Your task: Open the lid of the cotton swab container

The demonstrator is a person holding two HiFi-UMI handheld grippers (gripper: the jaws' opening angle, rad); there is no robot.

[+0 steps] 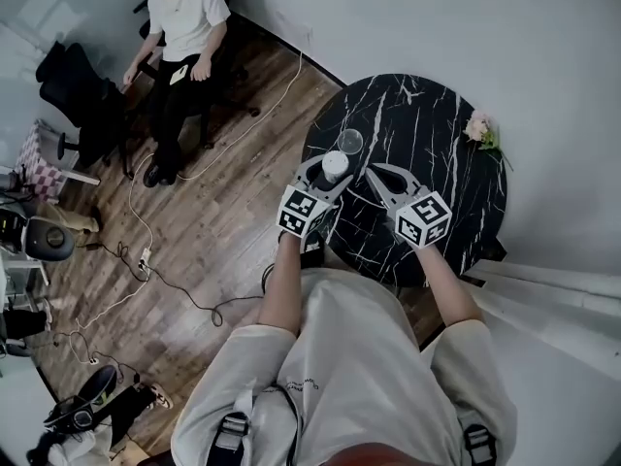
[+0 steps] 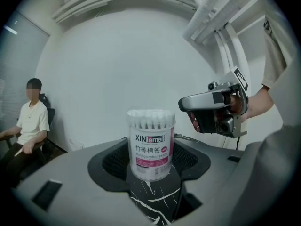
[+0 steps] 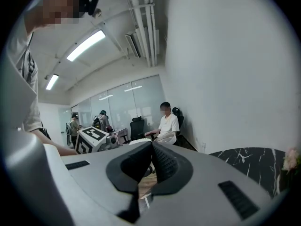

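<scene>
The cotton swab container [image 1: 335, 164], clear with a pink label, stands upright near the left edge of the black marble table [image 1: 427, 124]. My left gripper [image 1: 332, 171] is shut on it, its pads [image 2: 112, 161] pressing the lower sides of the container [image 2: 150, 142]. White swab tips fill its top; whether a lid sits on it I cannot tell. A clear round lid-like piece [image 1: 350, 142] lies on the table just beyond. My right gripper [image 1: 374, 174] hovers right of the container, apart from it. Its jaws are shut on nothing in the right gripper view [image 3: 151, 149]. It shows at upper right [image 2: 188, 105].
A small pink flower bunch [image 1: 480, 129] lies at the table's far right edge. A person [image 1: 179, 37] sits on a chair across the wooden floor, where cables [image 1: 146, 260] trail. A white wall runs close behind the table.
</scene>
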